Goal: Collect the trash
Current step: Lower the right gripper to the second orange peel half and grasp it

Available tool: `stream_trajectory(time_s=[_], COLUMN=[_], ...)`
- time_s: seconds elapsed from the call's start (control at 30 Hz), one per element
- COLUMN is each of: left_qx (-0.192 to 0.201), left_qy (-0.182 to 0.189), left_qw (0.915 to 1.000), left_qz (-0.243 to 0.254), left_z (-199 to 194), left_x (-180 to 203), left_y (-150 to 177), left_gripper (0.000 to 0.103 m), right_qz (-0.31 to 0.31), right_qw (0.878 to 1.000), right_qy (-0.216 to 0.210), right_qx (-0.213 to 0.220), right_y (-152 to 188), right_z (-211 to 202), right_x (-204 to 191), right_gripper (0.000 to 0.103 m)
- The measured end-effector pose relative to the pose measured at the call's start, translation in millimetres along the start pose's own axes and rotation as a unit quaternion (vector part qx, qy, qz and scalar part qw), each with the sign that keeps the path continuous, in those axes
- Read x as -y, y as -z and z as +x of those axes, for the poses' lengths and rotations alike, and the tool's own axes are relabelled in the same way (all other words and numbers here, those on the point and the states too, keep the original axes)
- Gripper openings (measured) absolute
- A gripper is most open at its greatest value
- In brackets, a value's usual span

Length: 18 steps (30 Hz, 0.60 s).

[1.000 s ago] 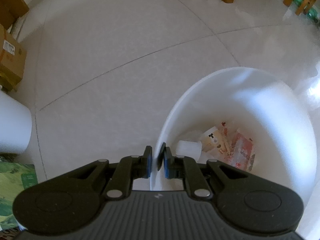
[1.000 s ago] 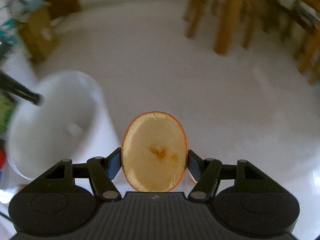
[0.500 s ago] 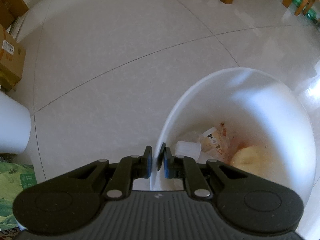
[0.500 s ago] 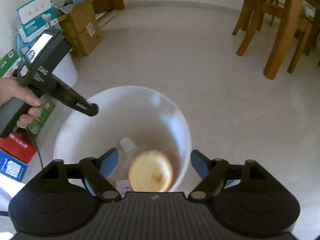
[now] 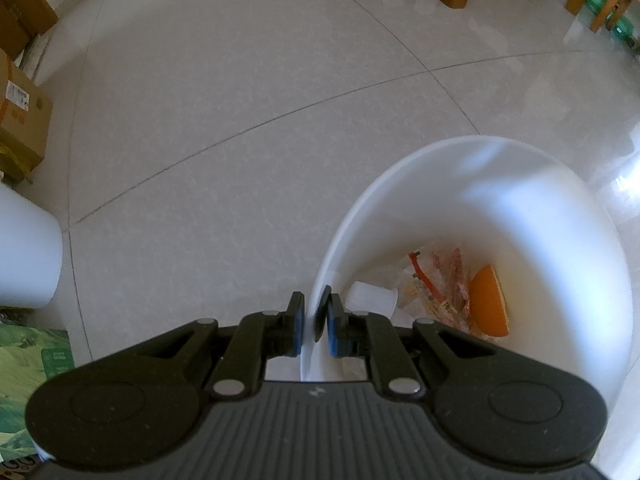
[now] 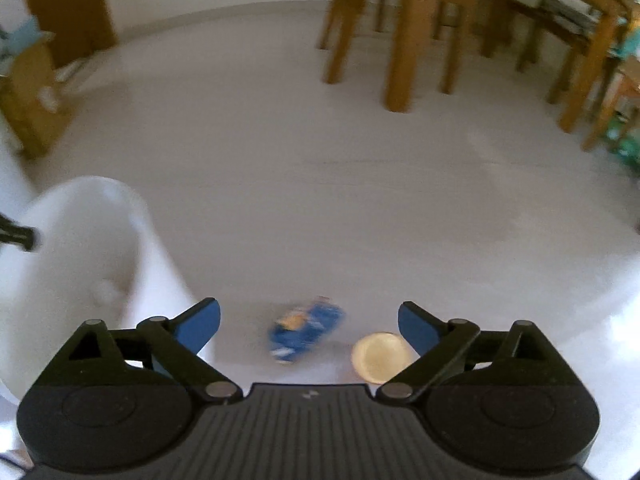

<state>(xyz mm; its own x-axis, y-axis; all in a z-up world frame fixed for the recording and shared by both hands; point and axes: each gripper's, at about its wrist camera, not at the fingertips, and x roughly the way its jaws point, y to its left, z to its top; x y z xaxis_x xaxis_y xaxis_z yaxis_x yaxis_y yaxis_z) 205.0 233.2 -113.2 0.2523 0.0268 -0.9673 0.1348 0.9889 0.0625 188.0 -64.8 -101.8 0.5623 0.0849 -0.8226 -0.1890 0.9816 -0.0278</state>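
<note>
My left gripper (image 5: 311,320) is shut on the near rim of a white bin (image 5: 560,216). Inside the bin lie an orange peel half (image 5: 488,304), red and clear snack wrappers (image 5: 440,280) and a small white cup (image 5: 372,296). In the blurred right wrist view, my right gripper (image 6: 309,322) is open and holds nothing. On the floor between its fingers lies a blue snack packet (image 6: 306,332), with a second orange peel half (image 6: 380,356), pale side up, just to its right. The white bin (image 6: 80,264) stands at the left there, with the left gripper's black tip at its edge.
Wooden table and chair legs (image 6: 400,48) stand at the back right on the pale tiled floor (image 5: 240,100). Cardboard boxes (image 5: 20,112) and another white container (image 5: 24,256) sit at the left, beside a green printed box (image 5: 24,364).
My right gripper opened over the bin and let the orange peel half fall in. It then swung right, away from the bin, over the packet and second peel. The left gripper stayed put.
</note>
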Motion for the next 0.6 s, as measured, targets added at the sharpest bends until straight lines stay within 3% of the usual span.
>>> stream_trajectory(time_s=[0.37,0.6], left_qx=[0.001,0.0], left_qy=[-0.004,-0.003], left_qw=[1.0,1.0], left_qz=[0.005,0.004], left_z=[-1.9,-1.5], left_x=[2.8,3.1], left_y=[0.2,-0.8], left_gripper=[0.01,0.01], right_qz=[0.031,0.078], right_qw=[0.997,0.991], right_qy=[0.044,0.061], right_qx=[-0.058,-0.094], right_y=[67.5,93.7], right_z=[111.5,179.9], right_x=[40.0,57.2], right_gripper=[0.099,0.1])
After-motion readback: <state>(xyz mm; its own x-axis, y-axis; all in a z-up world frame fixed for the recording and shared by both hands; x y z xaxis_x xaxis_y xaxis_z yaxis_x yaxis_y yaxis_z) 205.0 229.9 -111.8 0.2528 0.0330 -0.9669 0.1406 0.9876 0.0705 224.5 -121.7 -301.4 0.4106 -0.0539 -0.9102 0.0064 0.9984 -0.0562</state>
